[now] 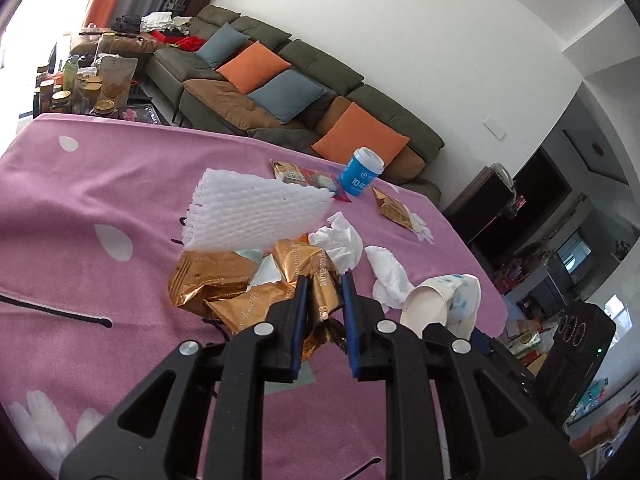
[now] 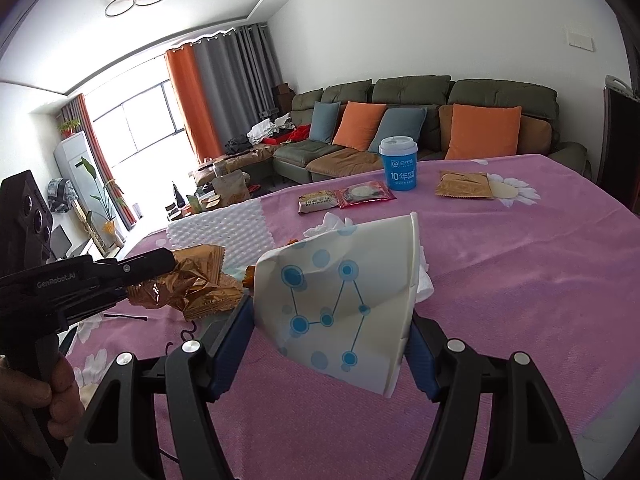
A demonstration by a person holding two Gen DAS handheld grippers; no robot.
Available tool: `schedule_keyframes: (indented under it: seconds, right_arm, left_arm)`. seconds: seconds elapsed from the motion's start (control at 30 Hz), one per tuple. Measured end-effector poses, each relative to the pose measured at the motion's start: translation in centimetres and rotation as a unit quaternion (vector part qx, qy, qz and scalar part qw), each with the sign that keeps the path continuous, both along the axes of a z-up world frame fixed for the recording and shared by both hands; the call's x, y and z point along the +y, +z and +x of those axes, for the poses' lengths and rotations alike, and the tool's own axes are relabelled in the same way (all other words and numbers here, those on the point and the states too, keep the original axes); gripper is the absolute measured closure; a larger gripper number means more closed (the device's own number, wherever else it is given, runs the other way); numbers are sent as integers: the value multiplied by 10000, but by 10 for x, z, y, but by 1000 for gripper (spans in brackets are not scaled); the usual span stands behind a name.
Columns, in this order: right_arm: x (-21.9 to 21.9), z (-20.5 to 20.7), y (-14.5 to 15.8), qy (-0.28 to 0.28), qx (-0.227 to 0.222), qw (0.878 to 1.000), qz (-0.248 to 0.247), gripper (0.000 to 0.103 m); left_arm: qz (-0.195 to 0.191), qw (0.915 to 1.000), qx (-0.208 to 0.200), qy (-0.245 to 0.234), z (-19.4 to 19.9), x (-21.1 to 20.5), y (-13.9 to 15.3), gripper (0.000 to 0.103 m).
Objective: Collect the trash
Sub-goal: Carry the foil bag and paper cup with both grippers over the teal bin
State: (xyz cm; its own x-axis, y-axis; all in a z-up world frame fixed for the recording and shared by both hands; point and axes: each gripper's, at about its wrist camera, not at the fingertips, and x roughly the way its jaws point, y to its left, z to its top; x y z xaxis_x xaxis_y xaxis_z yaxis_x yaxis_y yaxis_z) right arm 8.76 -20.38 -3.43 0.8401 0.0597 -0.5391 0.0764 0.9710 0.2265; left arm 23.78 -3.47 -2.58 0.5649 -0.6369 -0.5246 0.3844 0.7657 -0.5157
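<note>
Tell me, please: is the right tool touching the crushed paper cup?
Touching. In the right wrist view, the right tool has both blue pads pressed against the sides of the crushed paper cup, which sits squeezed between them above the pink tablecloth.

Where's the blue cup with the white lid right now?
The blue cup stands upright at the table's far edge, in front of the sofa. In the right wrist view it sits between the red snack packet and a gold wrapper.

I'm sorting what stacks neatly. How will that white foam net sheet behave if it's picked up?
The white foam sheet probably weighs very little for its size. Its open mesh suggests it would flop and squash under the fingers. Resting tilted on the gold wrappers, it may slide off if nudged.
</note>
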Motion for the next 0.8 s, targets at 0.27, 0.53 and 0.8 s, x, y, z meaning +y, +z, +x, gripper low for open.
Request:
schedule_keyframes:
  seconds: [0.27,0.53,0.8]
  right_arm:
    - [24,1,20,353,-288,9989,-129,36]
    - [66,7,41,940,-585,9936,-236,36]
    - [121,13,64,1670,-913,9809,-390,36]
  left_arm:
    - [310,9966,-650,405,-43,33,32,86]
    - [778,9832,-1161,1178,-90,87,61,85]
    - [1011,9658,-1390,1940,-133,148,78,85]
